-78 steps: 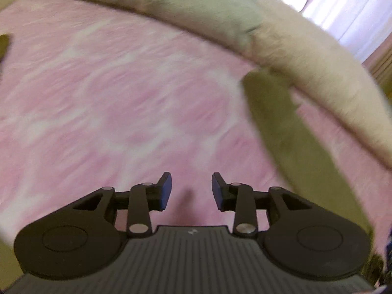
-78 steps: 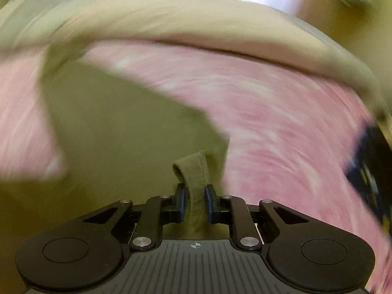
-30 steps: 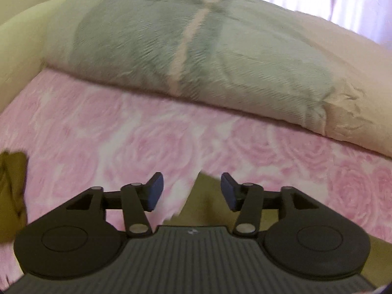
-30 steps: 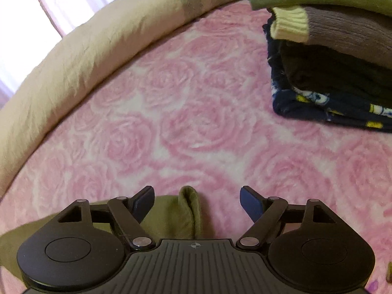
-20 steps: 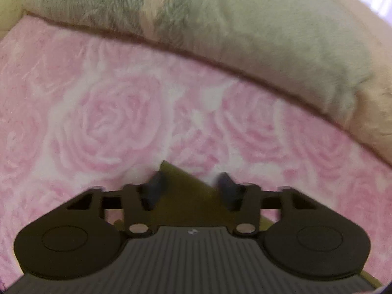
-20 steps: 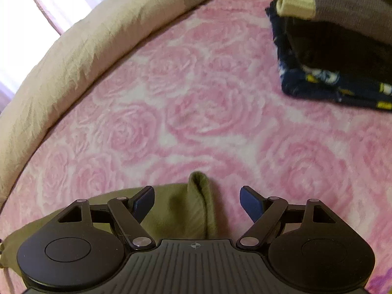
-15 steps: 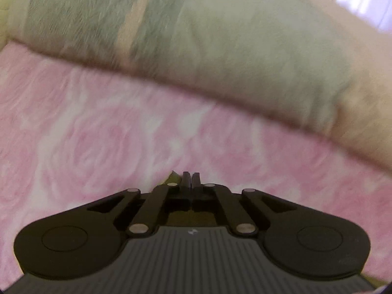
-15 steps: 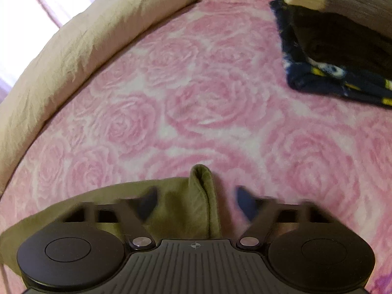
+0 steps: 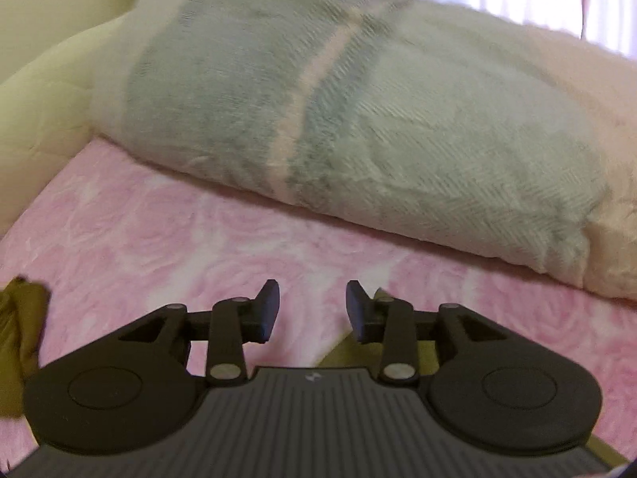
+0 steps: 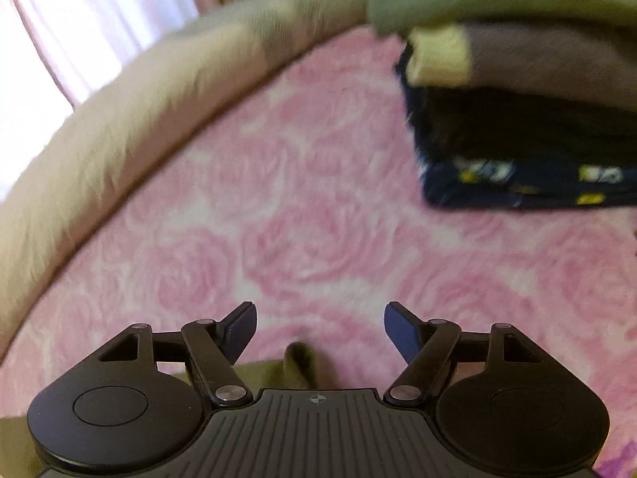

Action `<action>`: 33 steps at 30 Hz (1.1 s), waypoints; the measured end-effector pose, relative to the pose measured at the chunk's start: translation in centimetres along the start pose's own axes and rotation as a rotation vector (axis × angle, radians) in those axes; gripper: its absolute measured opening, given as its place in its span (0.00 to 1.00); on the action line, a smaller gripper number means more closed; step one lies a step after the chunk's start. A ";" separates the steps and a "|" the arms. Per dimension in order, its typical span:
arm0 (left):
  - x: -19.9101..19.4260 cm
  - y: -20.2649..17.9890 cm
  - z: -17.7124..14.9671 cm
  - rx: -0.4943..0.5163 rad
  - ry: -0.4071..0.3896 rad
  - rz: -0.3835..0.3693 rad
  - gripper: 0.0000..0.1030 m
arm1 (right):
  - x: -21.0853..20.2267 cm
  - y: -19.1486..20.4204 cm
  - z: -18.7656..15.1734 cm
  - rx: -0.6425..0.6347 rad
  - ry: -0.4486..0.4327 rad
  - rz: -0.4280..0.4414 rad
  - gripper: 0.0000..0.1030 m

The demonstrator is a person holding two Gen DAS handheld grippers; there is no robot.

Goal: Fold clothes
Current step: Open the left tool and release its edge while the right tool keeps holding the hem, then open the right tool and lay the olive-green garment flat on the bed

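Pink rose-patterned bed cover (image 9: pixel 159 247) fills the left wrist view. The left tool (image 9: pixel 312 310) hangs low over it, tilted slightly down, its 2 fingers (image 9: pixel 266 310) apart with nothing between them. A corner of the olive garment (image 9: pixel 342 352) lies flat on the cover just under the tool's right finger, and another olive fold (image 9: pixel 20 330) sits at the far left edge. Beyond lies a grey-green pillow (image 9: pixel 358 119).

In the right wrist view, the right tool (image 10: pixel 320 330) is also spread wide and empty above the same pink cover (image 10: pixel 298 239). A raised olive garment fold (image 10: pixel 300 362) sits just below the gap, touching neither finger. A stack of folded clothes (image 10: pixel 517 119) rests well apart at upper right.
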State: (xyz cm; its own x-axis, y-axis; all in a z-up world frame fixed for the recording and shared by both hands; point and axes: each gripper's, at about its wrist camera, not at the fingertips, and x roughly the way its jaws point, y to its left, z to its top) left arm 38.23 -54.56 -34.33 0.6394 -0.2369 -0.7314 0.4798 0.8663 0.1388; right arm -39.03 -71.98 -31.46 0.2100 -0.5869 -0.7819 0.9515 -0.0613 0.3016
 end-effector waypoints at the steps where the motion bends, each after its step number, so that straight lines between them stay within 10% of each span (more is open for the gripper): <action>1: -1.1 0.1 -0.7 0.005 -0.003 -0.029 0.27 | -0.4 -0.3 -0.1 0.001 0.018 0.034 0.72; 6: -5.4 -2.1 -5.7 0.179 0.029 -0.280 0.18 | 0.3 1.2 -2.3 -0.219 0.148 0.080 0.70; 9: -5.7 -4.8 -8.4 0.318 0.093 -0.286 0.16 | 2.6 1.2 -3.0 -0.290 0.186 0.026 0.28; 18: -12.9 -4.1 -11.1 0.175 0.115 -0.347 0.16 | 4.5 -4.1 0.1 -0.033 0.217 0.237 0.28; 19: -13.7 -3.8 -11.8 0.160 0.128 -0.347 0.16 | 4.4 -4.3 0.2 -0.035 0.209 0.245 0.25; 20: -14.6 -3.5 -12.4 0.152 0.133 -0.342 0.16 | 4.4 -4.6 0.4 -0.036 0.202 0.252 0.00; 25: -18.6 -1.8 -15.2 0.121 0.141 -0.308 0.16 | 4.2 -5.6 1.0 -0.041 0.162 0.288 0.00; 28: -20.5 -0.9 -16.5 0.088 0.148 -0.293 0.16 | 3.8 -6.8 1.2 -0.001 0.164 0.295 0.16; 30: -21.4 -0.4 -17.0 0.061 0.151 -0.296 0.16 | 3.2 -7.9 1.2 0.047 0.173 0.323 0.68; 33: -22.4 -0.4 -17.5 0.036 0.150 -0.306 0.16 | 2.5 -8.2 1.0 0.045 0.187 0.386 0.74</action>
State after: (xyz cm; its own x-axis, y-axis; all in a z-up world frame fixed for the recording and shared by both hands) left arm 13.25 -41.88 -29.67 0.3681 -0.4140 -0.8325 0.6583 0.7483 -0.0811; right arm -46.51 -73.73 -35.40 0.5900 -0.4172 -0.6913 0.7851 0.0965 0.6118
